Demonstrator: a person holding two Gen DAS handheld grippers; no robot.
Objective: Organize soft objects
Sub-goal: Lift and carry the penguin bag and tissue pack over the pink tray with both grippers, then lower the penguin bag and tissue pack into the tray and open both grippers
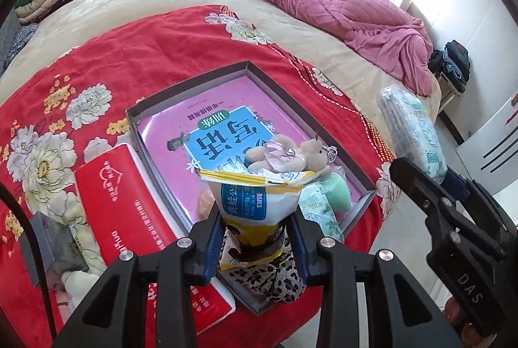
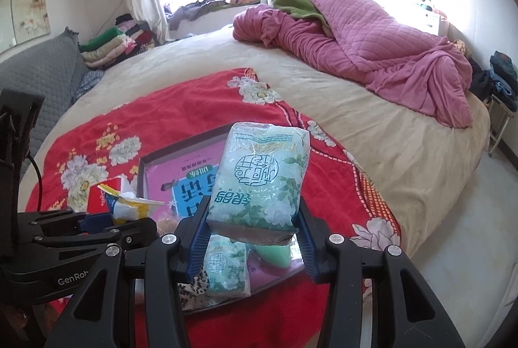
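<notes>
Two handheld grippers, each clamped on a soft packet, hover above a shallow box on a bed.

A wide beige bed fills mid-frame, with bare room at centre and a crumpled pink quilt at upper right. A red floral blanket covers the lower half. On it sits an open grey box, its near rim at lower centre; its floor is a pink book, mostly bare toward the upper left. A red tissue pack lies just beside the box's left wall. The right gripper squeezes a green-and-white tissue packet above the box's near right corner. The left gripper pinches a yellow-and-blue wipes bag above the near edge. A small plush bear lies inside, near the right wall.
</notes>
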